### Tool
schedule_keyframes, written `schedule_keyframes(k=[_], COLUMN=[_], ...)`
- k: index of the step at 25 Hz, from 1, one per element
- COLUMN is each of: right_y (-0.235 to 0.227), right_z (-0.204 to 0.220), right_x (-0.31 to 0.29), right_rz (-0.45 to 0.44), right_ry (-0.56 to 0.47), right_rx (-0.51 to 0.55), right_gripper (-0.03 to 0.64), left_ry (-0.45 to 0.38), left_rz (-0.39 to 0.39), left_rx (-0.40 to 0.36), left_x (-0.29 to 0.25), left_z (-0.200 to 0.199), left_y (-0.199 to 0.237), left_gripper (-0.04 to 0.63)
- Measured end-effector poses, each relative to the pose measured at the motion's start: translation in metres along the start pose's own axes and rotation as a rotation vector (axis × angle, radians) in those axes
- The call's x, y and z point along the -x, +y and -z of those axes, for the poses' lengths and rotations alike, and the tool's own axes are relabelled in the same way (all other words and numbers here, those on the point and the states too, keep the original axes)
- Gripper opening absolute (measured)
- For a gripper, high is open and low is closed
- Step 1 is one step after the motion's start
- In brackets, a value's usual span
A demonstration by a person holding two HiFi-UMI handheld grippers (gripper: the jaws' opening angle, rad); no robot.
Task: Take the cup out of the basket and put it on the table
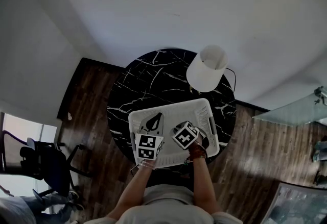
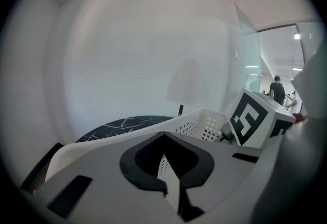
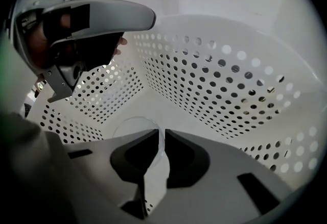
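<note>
A clear plastic cup (image 3: 134, 127) lies on the floor of the white perforated basket (image 3: 219, 85). My right gripper (image 3: 162, 133) reaches down into the basket and is shut on the cup's rim. The head view shows this gripper (image 1: 180, 130) inside the basket (image 1: 208, 115), on the round black marble table (image 1: 143, 80); the cup is hidden there. My left gripper (image 1: 153, 122) hovers over the basket's left part, shut with nothing in it. In the left gripper view its jaws (image 2: 163, 139) meet at the tips, in front of the basket's rim (image 2: 204, 118).
A lamp with a white shade (image 1: 207, 67) stands on the table just behind the basket. A dark office chair (image 1: 46, 162) is on the wooden floor at the left. A glass surface (image 1: 296, 110) juts in at the right.
</note>
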State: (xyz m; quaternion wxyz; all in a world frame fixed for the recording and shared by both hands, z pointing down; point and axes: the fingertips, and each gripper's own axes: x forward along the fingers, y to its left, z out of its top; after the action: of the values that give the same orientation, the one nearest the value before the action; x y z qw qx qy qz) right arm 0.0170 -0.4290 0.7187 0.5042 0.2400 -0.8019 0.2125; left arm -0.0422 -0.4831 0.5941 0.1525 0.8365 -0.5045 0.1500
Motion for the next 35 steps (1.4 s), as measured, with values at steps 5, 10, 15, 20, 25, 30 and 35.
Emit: schedule_keyframes(k=[5,10,15,20,25,30,35], right_y=[0.001,0.000,-0.002,-0.002,-0.001,0.001,0.003], right_z=[0.003,0.004,-0.001,-0.011,-0.021,-0.027,-0.032], right_x=[0.002,0.006,0.016,0.033,0.052,0.072,0.091], right_rz=[0.003,0.012,0.021,0.033,0.043,0.069,0.095], right_ry=[0.000,-0.001,-0.045,-0.100,-0.152,-0.189,-0.223], right_rx=[0.023,0.023,0.008,0.002,0.004,0.012,0.030], right_gripper=[0.038,0.035,0.035,0.034,0.034,0.035,0.034], left_ry=[-0.001,-0.004,-0.005,-0.017,-0.032,-0.050,-0.070], left_rz=[0.006,0.007,0.003,0.000,-0.003,-0.004,-0.003], left_rx=[-0.002,-0.004,-0.004,-0.006,-0.008,-0.010,-0.015], left_x=[0.000,0.000,0.003,0.006,0.010,0.016,0.022], left_z=[0.000,-0.001,-0.001,-0.005,-0.010,-0.015,-0.023], left_y=[-0.004,-0.005,-0.007,-0.007,-0.009,-0.012,-0.016], left_gripper=[-0.003,-0.003,-0.003,-0.003,-0.003,-0.003,-0.003])
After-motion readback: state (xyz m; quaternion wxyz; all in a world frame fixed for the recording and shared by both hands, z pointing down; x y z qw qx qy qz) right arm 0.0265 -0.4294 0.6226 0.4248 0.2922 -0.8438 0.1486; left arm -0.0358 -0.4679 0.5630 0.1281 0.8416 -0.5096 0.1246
